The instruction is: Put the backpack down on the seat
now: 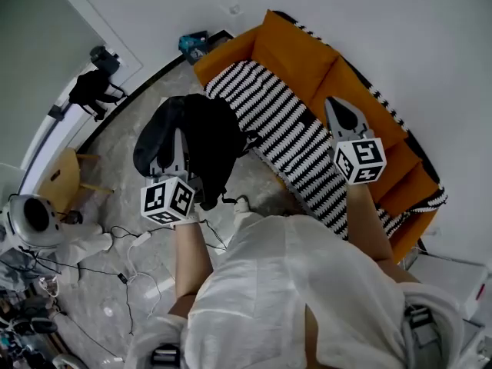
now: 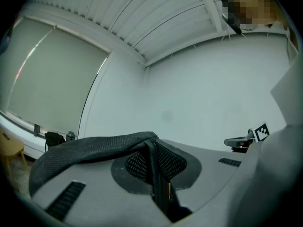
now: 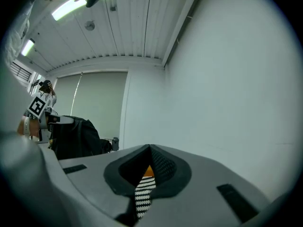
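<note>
A black backpack [image 1: 201, 141] hangs over the grey floor, just left of the sofa's near edge. My left gripper [image 1: 179, 146] is shut on its black mesh strap [image 2: 94, 150], which runs between the jaws and drapes off to the left in the left gripper view. The seat is an orange sofa [image 1: 296, 52] covered by a black-and-white striped throw [image 1: 292, 137]. My right gripper [image 1: 331, 103] hovers above the sofa's right half, shut with nothing in it. Through its jaws [image 3: 150, 148] a sliver of the striped throw [image 3: 142, 195] shows, and the backpack [image 3: 75, 138] hangs at the left.
A wooden stool [image 1: 61, 179] and a white round device [image 1: 34, 217] stand at the left. Cables [image 1: 131, 260] trail over the floor beside the person's legs. A black camera stand [image 1: 96, 87] is by the far wall, a teal box [image 1: 192, 44] beside the sofa's end.
</note>
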A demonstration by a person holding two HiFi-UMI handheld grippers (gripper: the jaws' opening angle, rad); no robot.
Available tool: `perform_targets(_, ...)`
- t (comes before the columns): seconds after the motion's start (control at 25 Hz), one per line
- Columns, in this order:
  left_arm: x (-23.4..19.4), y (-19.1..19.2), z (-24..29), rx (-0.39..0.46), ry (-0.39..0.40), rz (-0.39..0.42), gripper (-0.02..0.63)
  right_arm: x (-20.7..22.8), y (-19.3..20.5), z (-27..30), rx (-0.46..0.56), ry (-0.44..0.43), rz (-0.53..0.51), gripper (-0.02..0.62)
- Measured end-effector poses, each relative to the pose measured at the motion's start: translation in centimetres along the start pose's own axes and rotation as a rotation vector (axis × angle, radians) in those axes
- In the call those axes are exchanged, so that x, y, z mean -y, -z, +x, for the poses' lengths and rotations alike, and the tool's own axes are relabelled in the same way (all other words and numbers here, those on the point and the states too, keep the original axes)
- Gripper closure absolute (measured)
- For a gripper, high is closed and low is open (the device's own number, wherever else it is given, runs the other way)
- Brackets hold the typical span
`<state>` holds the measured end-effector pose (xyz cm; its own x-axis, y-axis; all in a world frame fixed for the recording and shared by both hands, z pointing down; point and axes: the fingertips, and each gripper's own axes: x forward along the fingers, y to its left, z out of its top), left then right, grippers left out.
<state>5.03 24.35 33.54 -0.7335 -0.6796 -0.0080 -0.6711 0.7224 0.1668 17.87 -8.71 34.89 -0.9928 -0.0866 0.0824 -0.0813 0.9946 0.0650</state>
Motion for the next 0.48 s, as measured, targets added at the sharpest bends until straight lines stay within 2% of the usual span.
perform_targets(0.28,-3.3,0.5,1.3,-0.031,0.005,-0.01,0.561,-1.3,0.6,3.8,-0.015,-0.004,0.02,0.577)
perform_targets(0.48,-7.4,-0.1,2.8,-0.049,0.031,-0.024,0.561,-3.3,0.0,7.7,-0.018,0.01,0.015,0.578)
